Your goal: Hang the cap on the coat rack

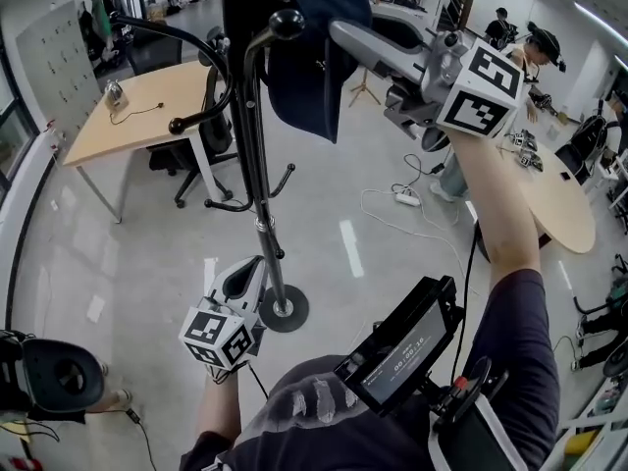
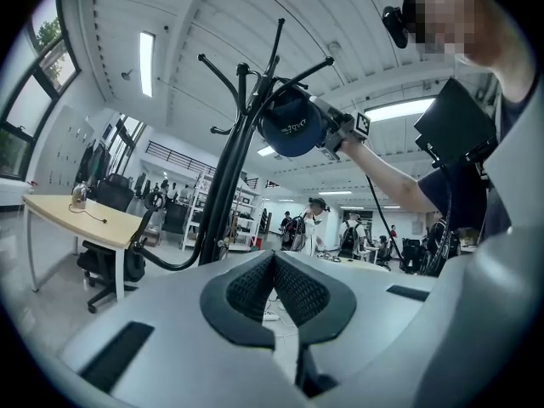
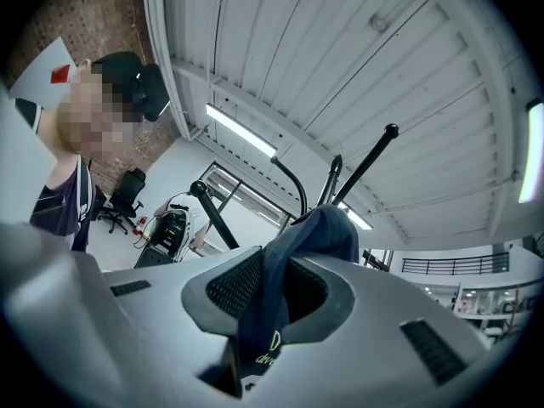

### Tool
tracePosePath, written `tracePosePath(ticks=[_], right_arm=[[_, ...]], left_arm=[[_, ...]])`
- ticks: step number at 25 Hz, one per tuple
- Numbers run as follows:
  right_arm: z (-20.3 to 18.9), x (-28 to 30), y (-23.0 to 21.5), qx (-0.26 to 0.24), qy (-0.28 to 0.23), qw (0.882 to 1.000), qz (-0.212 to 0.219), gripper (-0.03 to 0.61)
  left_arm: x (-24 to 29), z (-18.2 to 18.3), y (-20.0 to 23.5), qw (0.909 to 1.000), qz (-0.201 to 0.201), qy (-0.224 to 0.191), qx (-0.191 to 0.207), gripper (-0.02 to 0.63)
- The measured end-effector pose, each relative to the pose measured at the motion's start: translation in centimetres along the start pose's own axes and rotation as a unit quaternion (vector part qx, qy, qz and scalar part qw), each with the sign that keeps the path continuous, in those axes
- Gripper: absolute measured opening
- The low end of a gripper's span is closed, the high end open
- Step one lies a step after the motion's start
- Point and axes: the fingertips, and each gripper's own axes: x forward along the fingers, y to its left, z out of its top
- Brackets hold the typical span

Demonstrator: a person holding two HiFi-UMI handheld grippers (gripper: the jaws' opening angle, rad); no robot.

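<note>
Jaws of the right gripper (image 3: 276, 270) stand nearly together and pinch a fold of the dark blue cap (image 3: 319, 228); cloth fills the gap between the pads. The left gripper (image 2: 274, 266) is pressed closed on nothing and is held low, near the pole of the coat rack (image 1: 257, 145).

Location of task item: the cap is raised to the top of the rack, against the cluster of upper hooks, and hangs down from the grip beside a ball-tipped hook (image 1: 287, 25). Whether any part of it already sits over a hook cannot be determined.

Step in hand, as judged: placement of the cap onto a hook. The next move calls for setting the crown or strap over a hook tip, then parting the jaws only once the hook bears it; an early release would likely drop the cap.

Surroundings: glossy pale floor (image 1: 343, 234) with a power strip (image 1: 407, 199) and trailing cable; wooden desk (image 1: 137, 111) with an office chair (image 1: 186, 150) to the left; rounded table (image 1: 554, 204) to the right, people beyond.
</note>
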Motion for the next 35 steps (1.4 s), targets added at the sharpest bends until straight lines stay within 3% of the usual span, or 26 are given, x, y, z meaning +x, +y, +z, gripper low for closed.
tracePosePath(ticks=[5, 7, 19, 27, 29, 30, 32, 33, 35], right_arm=[[0.1, -0.3, -0.8, -0.017, -0.002, 0.999, -0.038, 0.113], [0.1, -0.5, -1.3, -0.018, 0.002, 0.999, -0.051, 0.277], [-0.9, -3.9, -0.8, 0.005, 0.027, 0.994, -0.103, 0.279], [-4.2, -4.6, 1.5, 0.096, 0.038, 0.989, -0.109, 0.278], [-5.0, -4.4, 2.8, 0.107, 0.044, 0.987, -0.109, 0.271], [-5.3, -4.3, 3.5, 0.109, 0.045, 0.987, -0.105, 0.231], [-5.8, -4.1, 4.8, 0.114, 0.045, 0.988, -0.097, 0.078], [-6.1, -4.2, 5.4, 0.120, 0.045, 0.987, -0.093, 0.033], [-6.8, -4.1, 6.7, 0.135, 0.046, 0.986, -0.086, 0.016]], left_arm=[[-0.4, 0.1, 0.2, 1.0000, 0.001, 0.003, -0.002, 0.006], [-0.2, 0.1, 0.2, 1.0000, -0.001, 0.005, -0.002, 0.006], [-0.9, 0.6, -0.7, 0.9995, -0.026, 0.009, 0.017, 0.006], [-1.9, 0.3, 0.0, 0.9982, -0.054, 0.020, 0.018, 0.006], [-2.3, 0.2, 0.3, 0.9977, -0.062, 0.021, 0.016, 0.006], [-2.4, 0.0, 0.5, 0.9975, -0.065, 0.022, 0.014, 0.006], [-2.4, -0.4, 0.6, 0.9971, -0.070, 0.027, 0.010, 0.006], [-2.5, -0.6, 0.5, 0.9969, -0.072, 0.031, 0.007, 0.006], [-2.6, -1.0, 0.4, 0.9964, -0.076, 0.038, 0.003, 0.006]])
